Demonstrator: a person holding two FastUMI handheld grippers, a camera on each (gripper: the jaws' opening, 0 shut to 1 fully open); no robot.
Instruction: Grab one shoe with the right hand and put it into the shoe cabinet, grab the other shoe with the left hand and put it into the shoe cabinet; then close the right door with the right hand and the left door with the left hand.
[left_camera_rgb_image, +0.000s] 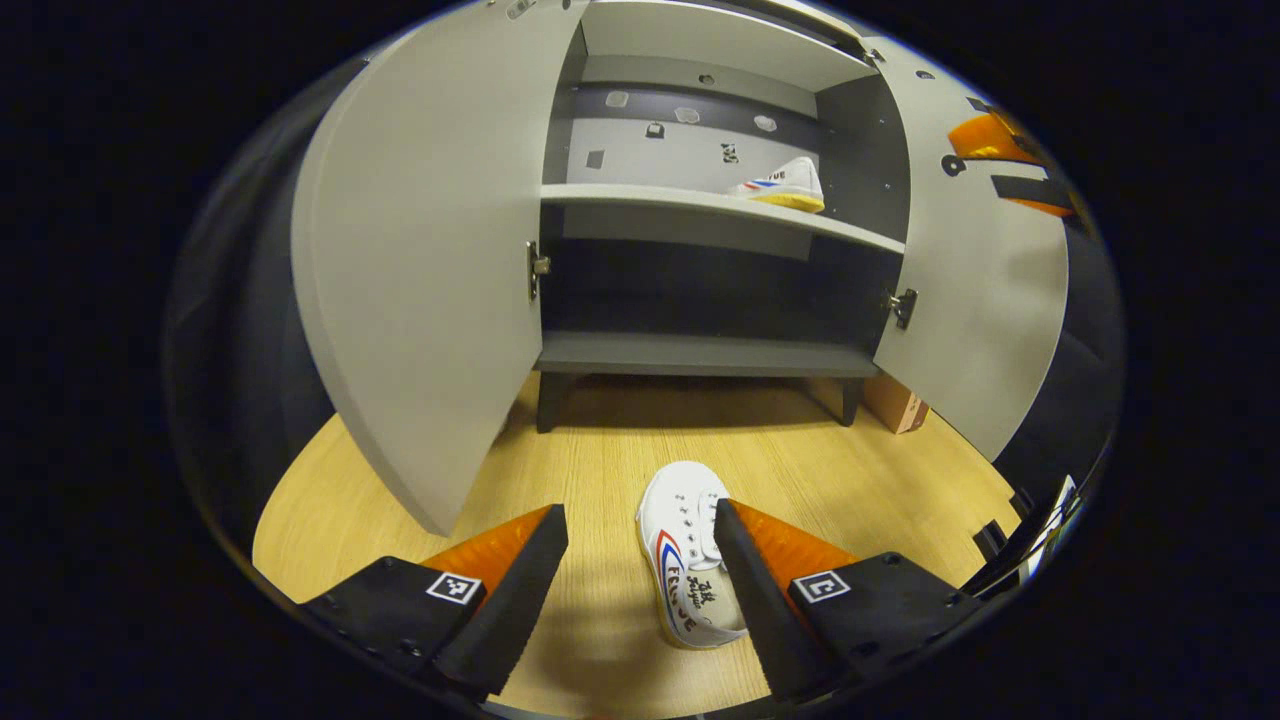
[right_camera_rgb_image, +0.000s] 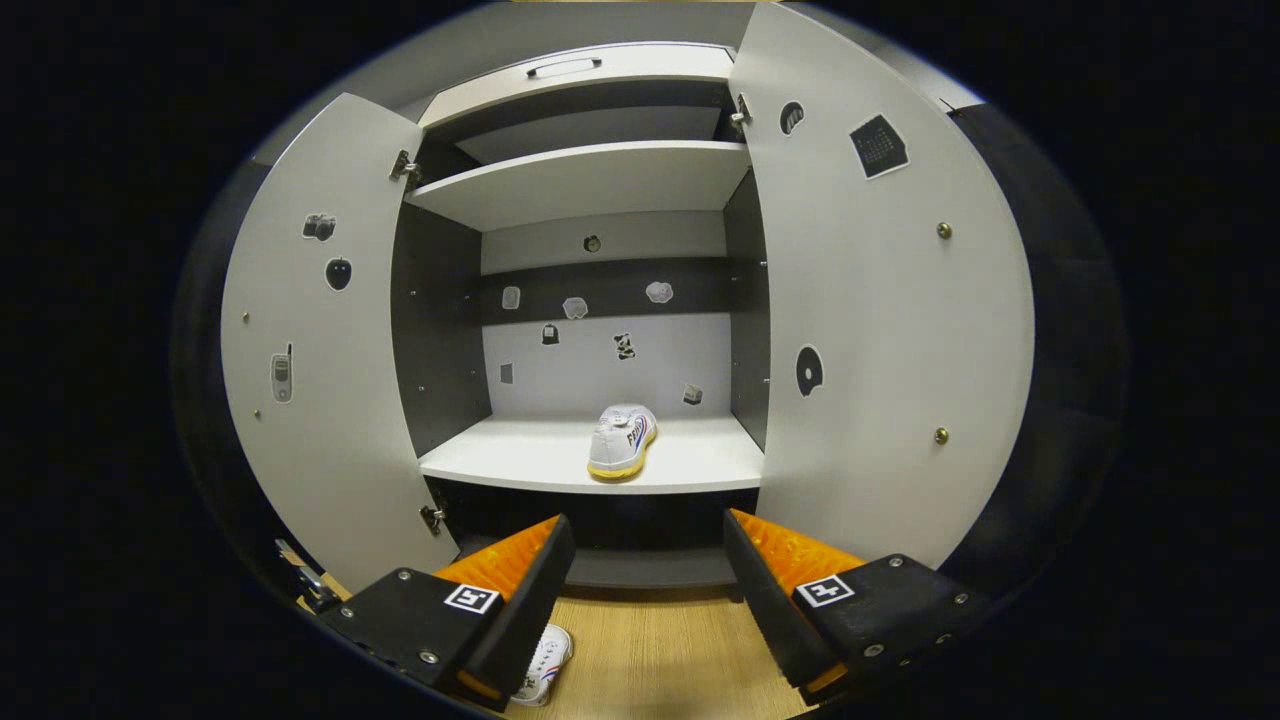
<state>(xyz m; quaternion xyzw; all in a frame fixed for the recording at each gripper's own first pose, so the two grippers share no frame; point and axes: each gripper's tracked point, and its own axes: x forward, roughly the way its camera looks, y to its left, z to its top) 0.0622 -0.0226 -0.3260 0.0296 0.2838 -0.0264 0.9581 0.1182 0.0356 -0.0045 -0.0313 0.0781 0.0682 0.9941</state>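
A white shoe (left_camera_rgb_image: 683, 555) with red and blue stripes lies on the wooden floor, toe toward the cabinet. My left gripper (left_camera_rgb_image: 640, 525) hangs open just above it, the right finger (left_camera_rgb_image: 745, 590) over the shoe's side. The other white shoe (right_camera_rgb_image: 621, 440) stands on the middle shelf (right_camera_rgb_image: 530, 455) of the grey shoe cabinet, heel outward; it shows as a shoe (left_camera_rgb_image: 785, 186) on the shelf's right end in the left gripper view. My right gripper (right_camera_rgb_image: 645, 535) is open and empty in front of the cabinet. Both doors, left door (left_camera_rgb_image: 420, 270) and right door (right_camera_rgb_image: 880, 320), stand wide open.
The cabinet's bottom shelf (left_camera_rgb_image: 700, 352) is bare and dark. A small brown box (left_camera_rgb_image: 895, 402) sits on the floor by the cabinet's right leg. The orange right gripper (left_camera_rgb_image: 1005, 160) shows beyond the right door (left_camera_rgb_image: 985, 290). The floor shoe's toe (right_camera_rgb_image: 545, 665) peeks under my right gripper.
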